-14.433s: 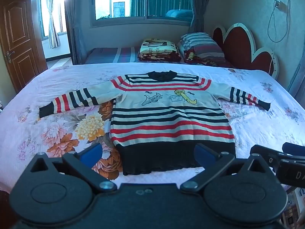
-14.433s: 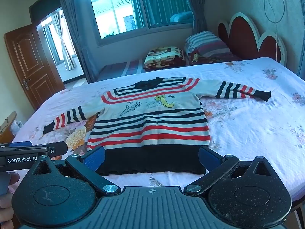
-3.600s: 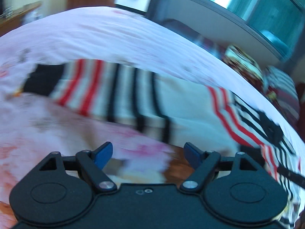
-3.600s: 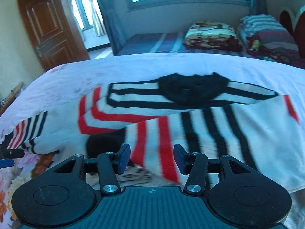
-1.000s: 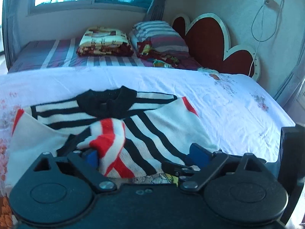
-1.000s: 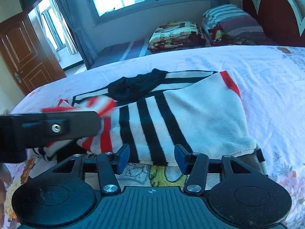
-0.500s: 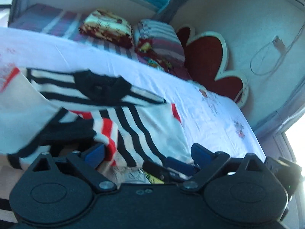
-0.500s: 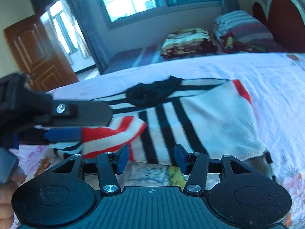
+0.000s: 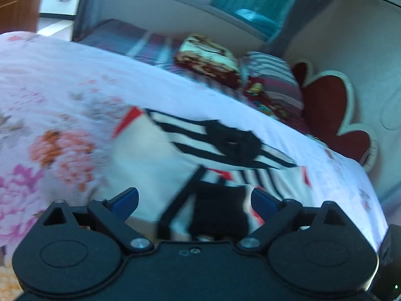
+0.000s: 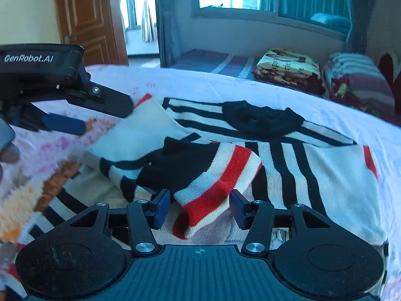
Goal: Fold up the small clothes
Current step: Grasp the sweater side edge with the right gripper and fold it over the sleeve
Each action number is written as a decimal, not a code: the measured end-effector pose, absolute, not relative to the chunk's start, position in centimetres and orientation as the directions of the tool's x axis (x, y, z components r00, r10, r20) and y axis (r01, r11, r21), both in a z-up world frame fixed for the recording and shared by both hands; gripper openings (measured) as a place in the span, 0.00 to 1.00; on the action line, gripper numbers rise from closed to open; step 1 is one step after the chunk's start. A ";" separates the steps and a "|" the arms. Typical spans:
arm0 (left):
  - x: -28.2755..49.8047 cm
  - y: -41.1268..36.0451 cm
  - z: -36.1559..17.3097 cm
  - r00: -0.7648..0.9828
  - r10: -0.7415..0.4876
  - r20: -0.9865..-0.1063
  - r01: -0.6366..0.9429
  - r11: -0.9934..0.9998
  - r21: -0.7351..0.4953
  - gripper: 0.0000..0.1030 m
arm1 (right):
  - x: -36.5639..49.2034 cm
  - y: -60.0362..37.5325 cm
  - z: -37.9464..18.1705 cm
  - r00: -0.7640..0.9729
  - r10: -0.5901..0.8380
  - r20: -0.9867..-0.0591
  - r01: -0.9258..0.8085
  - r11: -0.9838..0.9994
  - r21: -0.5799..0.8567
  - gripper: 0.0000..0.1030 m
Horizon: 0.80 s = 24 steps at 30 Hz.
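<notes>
A cream sweater [image 10: 325, 175] with black and red stripes lies on the flowered bed sheet [image 10: 250, 85], black collar [image 10: 260, 120] at the far side. Both sleeves are folded in over the chest; the left sleeve [image 10: 213, 175] rests on top, its red-striped end loose between the spread fingers of my right gripper [image 10: 200, 208], which is open and hovers just in front of it. My left gripper [image 9: 194, 198] is open too, with the sleeve's black cuff [image 9: 218, 208] lying free beyond its fingers. In the right wrist view the left gripper [image 10: 100, 118] is off to the left of the sweater.
A folded patterned blanket [image 10: 288, 67] and a striped pillow [image 10: 358, 75] lie at the far side of the bed. A red heart-shaped headboard [image 9: 333, 115] stands at the right, a wooden door [image 10: 85, 20] far left. A person's finger [image 10: 7, 153] shows at the left edge.
The left gripper has let go of the striped sleeve and drawn away to the left. The sleeve now lies on the sweater's chest. Both views have rolled.
</notes>
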<state>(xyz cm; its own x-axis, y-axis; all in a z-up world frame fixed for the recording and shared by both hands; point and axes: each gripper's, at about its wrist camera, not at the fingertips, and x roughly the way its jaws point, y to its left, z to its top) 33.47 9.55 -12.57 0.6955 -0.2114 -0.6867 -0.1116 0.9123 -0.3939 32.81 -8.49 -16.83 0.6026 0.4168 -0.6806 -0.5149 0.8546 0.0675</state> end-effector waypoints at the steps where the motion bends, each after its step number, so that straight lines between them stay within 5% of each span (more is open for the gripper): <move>1: 33.6 10.2 -13.0 0.691 -0.192 -0.697 -0.133 0.914 -0.383 0.93 | 32.9 -7.9 -17.1 0.605 0.403 -0.687 -0.517 0.855 0.047 0.50; 8: 34.7 12.3 -16.9 0.637 -0.144 -0.758 -0.227 0.904 -0.363 0.81 | 33.7 -5.8 -18.9 0.683 0.295 -0.668 -0.498 0.858 -0.129 0.50; 9: 34.7 12.2 -17.2 0.636 -0.134 -0.760 -0.234 0.905 -0.355 0.80 | 34.0 -6.4 -18.6 0.690 0.305 -0.657 -0.484 0.869 -0.104 0.42; 10: 34.7 12.1 -17.3 0.636 -0.130 -0.761 -0.235 0.907 -0.351 0.80 | 34.4 -7.3 -18.2 0.689 0.322 -0.649 -0.467 0.882 -0.058 0.12; 11: 34.5 11.9 -17.5 0.638 -0.129 -0.759 -0.230 0.909 -0.348 0.80 | 35.1 -8.4 -17.7 0.684 0.335 -0.648 -0.435 0.900 0.006 0.08; 15: 34.4 10.9 -17.7 0.639 -0.112 -0.761 -0.211 0.926 -0.314 0.80 | 37.7 -14.5 -16.8 0.684 0.364 -0.633 -0.247 0.931 0.269 0.08; 22: 34.0 9.6 -18.1 0.630 -0.093 -0.771 -0.189 0.945 -0.268 0.82 | 39.6 -20.0 -19.2 0.628 0.352 -0.694 -0.116 0.924 0.364 0.08; 23: 33.9 9.6 -18.2 0.627 -0.093 -0.773 -0.186 0.946 -0.265 0.82 | 39.6 -20.6 -19.5 0.613 0.373 -0.696 -0.107 0.913 0.394 0.09; 24: 33.9 9.6 -18.2 0.626 -0.093 -0.774 -0.185 0.947 -0.264 0.82 | 39.4 -21.3 -19.5 0.601 0.388 -0.699 -0.098 0.903 0.418 0.20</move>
<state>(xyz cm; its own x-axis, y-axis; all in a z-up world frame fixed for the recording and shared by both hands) 33.86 9.64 -18.21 0.6263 -0.0931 -0.7740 -0.1853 0.9466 -0.2638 39.40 -21.33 -19.48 0.6009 0.3884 -0.6986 -0.0978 0.9031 0.4181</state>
